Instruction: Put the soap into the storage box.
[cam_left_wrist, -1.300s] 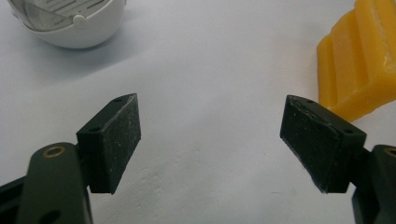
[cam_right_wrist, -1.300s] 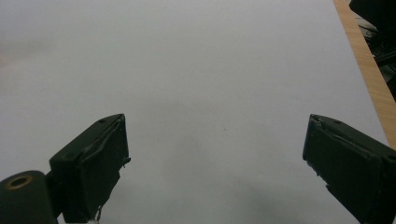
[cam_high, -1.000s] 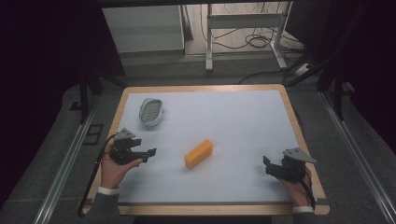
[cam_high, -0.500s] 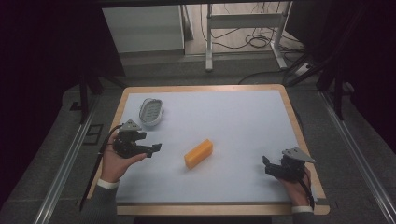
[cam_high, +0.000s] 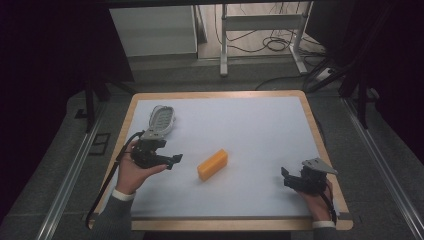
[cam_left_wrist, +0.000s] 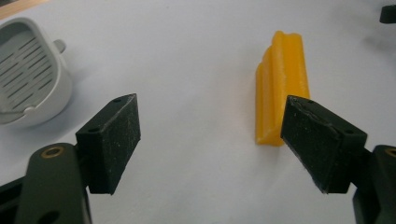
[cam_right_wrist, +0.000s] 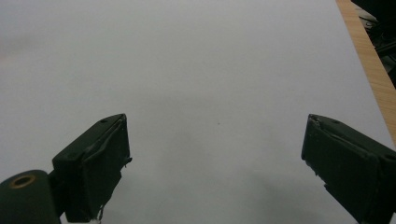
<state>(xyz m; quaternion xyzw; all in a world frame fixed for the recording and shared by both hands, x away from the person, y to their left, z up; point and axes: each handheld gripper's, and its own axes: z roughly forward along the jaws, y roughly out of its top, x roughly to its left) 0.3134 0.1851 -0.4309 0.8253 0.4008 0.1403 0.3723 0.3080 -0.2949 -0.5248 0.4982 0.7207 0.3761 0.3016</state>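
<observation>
The left gripper (cam_high: 175, 160) is hovering with its jaws spread wide apart and empty, pointing toward the yellow block (cam_high: 212, 164), which is lying flat near the middle of the white table top (cam_high: 240, 130), just ahead of the jaws. A grey slotted soap dish (cam_high: 161, 119) is sitting behind that gripper. The right gripper (cam_high: 285, 176) is waiting near the table's right front corner, jaws likewise wide apart, well away from the block

Yellow block (cam_left_wrist: 281, 88): waxy, slightly glossy, ridged along its length. Grey dish (cam_left_wrist: 29, 79): smooth matt plastic, slotted floor. Table (cam_high: 260, 125): matt white top, pale wood rim. Left gripper (cam_left_wrist: 219, 135) pads (cam_left_wrist: 116, 140): matt black, finely grainy, rubber-like.
</observation>
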